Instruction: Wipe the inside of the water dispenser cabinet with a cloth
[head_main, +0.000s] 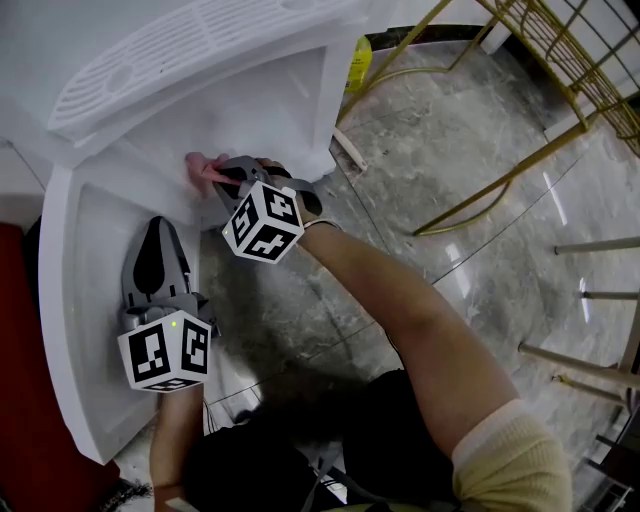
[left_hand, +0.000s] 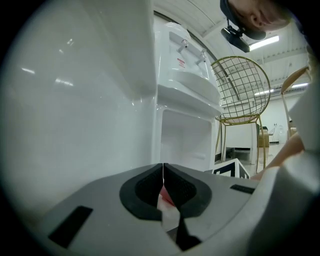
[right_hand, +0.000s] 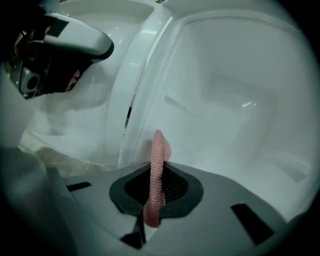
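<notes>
Pink cloth (right_hand: 157, 162) half-hidden between right tongs (right_hand: 156, 181)

The grey left gripper (head_main: 157, 228), marker cube at its rear, points forward with its jaws pressed together; the bare left forearm (head_main: 175, 440) rises behind it from below. The grey right gripper (head_main: 215, 175) reaches farther ahead on an outstretched bare right forearm (head_main: 390, 300), its jaws pinched on a pink knitted cloth (right_hand: 156, 170).

Grey veined marble floor (head_main: 480, 130) gleams with reflected light, a gold wire chair (left_hand: 240, 90) stands on it before a white wall (left_hand: 277, 107), and bright strip lights (left_hand: 265, 42) run overhead.
</notes>
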